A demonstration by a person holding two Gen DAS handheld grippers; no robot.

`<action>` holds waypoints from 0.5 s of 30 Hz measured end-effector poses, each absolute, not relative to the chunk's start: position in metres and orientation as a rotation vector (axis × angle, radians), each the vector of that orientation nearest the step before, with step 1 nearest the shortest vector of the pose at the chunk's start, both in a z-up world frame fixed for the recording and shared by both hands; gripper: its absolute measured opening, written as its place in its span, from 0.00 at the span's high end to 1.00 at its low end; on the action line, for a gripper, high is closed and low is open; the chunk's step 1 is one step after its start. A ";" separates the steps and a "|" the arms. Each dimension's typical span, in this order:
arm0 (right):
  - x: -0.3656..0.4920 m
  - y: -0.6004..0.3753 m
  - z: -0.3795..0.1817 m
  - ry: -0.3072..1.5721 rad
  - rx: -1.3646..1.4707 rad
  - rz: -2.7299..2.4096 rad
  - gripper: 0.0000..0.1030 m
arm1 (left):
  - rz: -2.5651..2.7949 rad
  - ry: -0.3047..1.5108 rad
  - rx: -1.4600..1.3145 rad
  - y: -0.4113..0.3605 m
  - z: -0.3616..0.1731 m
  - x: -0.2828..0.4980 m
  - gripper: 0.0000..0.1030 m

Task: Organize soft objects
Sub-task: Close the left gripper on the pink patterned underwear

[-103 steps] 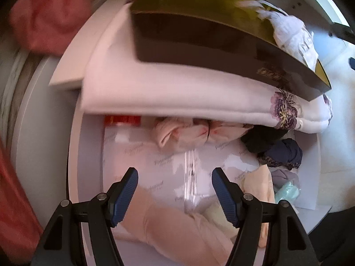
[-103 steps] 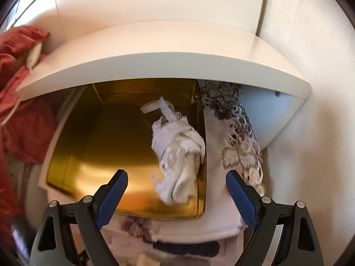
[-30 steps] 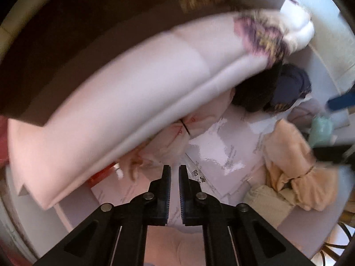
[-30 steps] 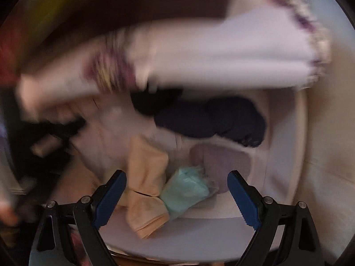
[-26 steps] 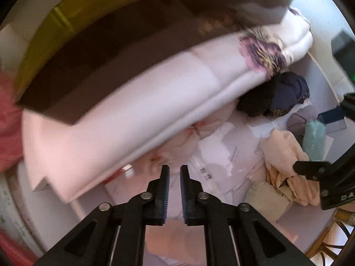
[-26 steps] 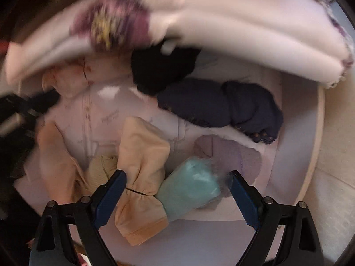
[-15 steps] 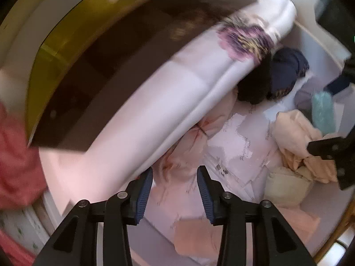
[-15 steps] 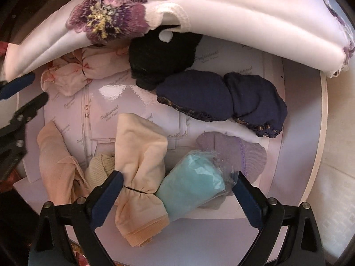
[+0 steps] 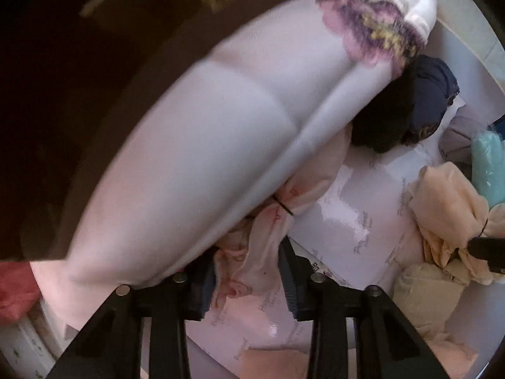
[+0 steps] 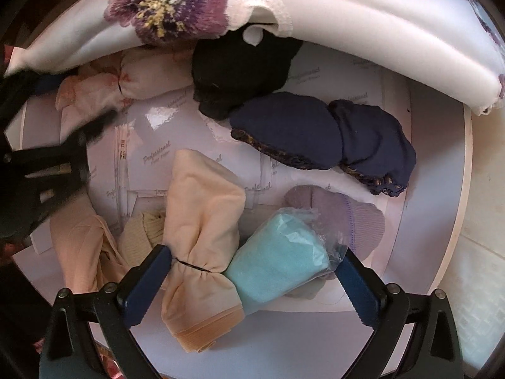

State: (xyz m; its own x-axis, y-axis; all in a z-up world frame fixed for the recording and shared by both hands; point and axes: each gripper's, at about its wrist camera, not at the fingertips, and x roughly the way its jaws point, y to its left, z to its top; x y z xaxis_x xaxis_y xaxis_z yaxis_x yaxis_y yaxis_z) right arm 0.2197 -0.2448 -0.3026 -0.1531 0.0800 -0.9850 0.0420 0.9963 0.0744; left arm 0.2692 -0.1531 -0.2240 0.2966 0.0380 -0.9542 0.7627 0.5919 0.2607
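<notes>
Several soft bundles lie in a white drawer [image 10: 442, 221] lined with printed paper. My left gripper [image 9: 246, 284] is open around the end of a pink floral bundle [image 9: 271, 221], [image 10: 126, 85] tied with a black band, under a folded white embroidered cloth [image 9: 221, 120]. My right gripper [image 10: 249, 287] is open wide around a peach bundle [image 10: 202, 208] and a teal bundle in clear plastic [image 10: 277, 259]. The left gripper [image 10: 47, 145] shows blurred at the left of the right wrist view.
A black bundle [image 10: 240, 66], two navy lace-trimmed bundles [image 10: 322, 132], a lilac one [image 10: 347, 211], a beige one [image 10: 142, 233] and a pale peach piece [image 10: 82, 246] lie in the drawer. The white embroidered cloth [image 10: 347, 15] overhangs the back. A dark box [image 9: 94, 63] rests on it.
My left gripper opened from shut and moved forward onto the pink floral bundle. My right gripper moved closer over the peach and teal bundles.
</notes>
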 end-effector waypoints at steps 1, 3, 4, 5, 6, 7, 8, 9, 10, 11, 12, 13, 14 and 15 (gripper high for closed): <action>0.220 -0.244 -0.303 1.725 0.090 0.033 0.00 | -0.578 1.205 0.811 -0.153 -0.224 0.267 0.75; 0.221 -0.243 -0.302 1.724 0.091 0.031 0.00 | -0.599 1.229 0.798 -0.150 -0.220 0.265 0.79; 0.221 -0.243 -0.302 1.723 0.091 0.031 0.00 | -0.618 1.251 0.781 -0.149 -0.219 0.262 0.80; 0.221 -0.242 -0.301 1.722 0.090 0.030 0.00 | -0.634 1.281 0.746 -0.149 -0.216 0.255 0.81; 0.221 -0.242 -0.300 1.721 0.090 0.030 0.00 | -0.641 1.296 0.721 -0.147 -0.213 0.252 0.81; 0.222 -0.242 -0.300 1.721 0.090 0.030 0.00 | -0.654 1.318 0.685 -0.145 -0.210 0.248 0.82; 0.222 -0.243 -0.300 1.720 0.090 0.030 0.00 | -0.674 1.352 0.642 -0.143 -0.205 0.244 0.82; 0.222 -0.243 -0.301 1.720 0.089 0.030 0.00 | -0.689 1.372 0.622 -0.143 -0.200 0.236 0.82; 0.222 -0.244 -0.301 1.719 0.087 0.031 0.00 | -0.704 1.395 0.604 -0.142 -0.197 0.232 0.82; 0.222 -0.243 -0.301 1.719 0.085 0.032 0.00 | -0.722 1.432 0.569 -0.141 -0.195 0.228 0.82; 0.221 -0.243 -0.301 1.720 0.085 0.032 0.00 | -0.727 1.457 0.545 -0.140 -0.194 0.222 0.82; 0.221 -0.243 -0.302 1.720 0.085 0.033 0.00 | -0.714 1.465 0.539 -0.138 -0.193 0.219 0.80; 0.221 -0.243 -0.302 1.719 0.083 0.033 0.00 | -0.705 1.492 0.504 -0.136 -0.193 0.217 0.80; 0.220 -0.242 -0.301 1.718 0.083 0.033 0.00 | -0.702 1.523 0.464 -0.133 -0.193 0.217 0.76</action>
